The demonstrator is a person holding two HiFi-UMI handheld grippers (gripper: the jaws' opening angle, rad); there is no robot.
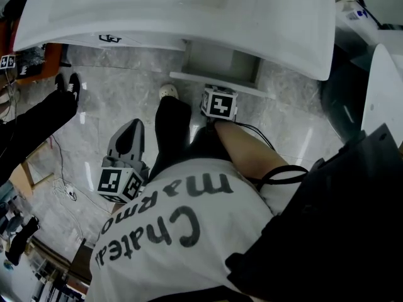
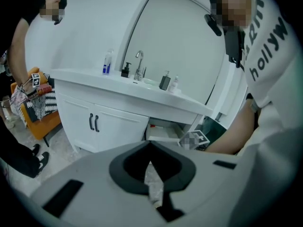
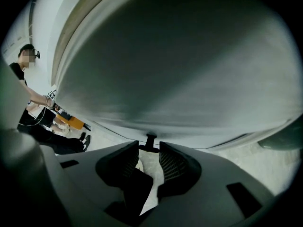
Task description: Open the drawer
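Observation:
A white drawer (image 1: 217,67) stands partly pulled out under the white vanity counter (image 1: 189,11). My right gripper (image 1: 217,96) is at the drawer's front panel (image 3: 180,70), which fills the right gripper view. Its jaws are shut on the small black drawer handle (image 3: 150,144), one pad on each side. My left gripper (image 1: 132,129) hangs lower left over the marble floor, well away from the drawer. It is shut with its tips meeting and nothing between them (image 2: 150,148). In the left gripper view the open drawer (image 2: 163,130) shows beside the cabinet doors (image 2: 106,126).
A tap (image 2: 138,66) and several bottles (image 2: 108,63) stand on the counter. Another person (image 1: 38,121) stands at the left near an orange seat (image 2: 45,122). Cables (image 1: 63,184) lie on the floor. A dark bin (image 1: 343,99) sits to the right of the vanity.

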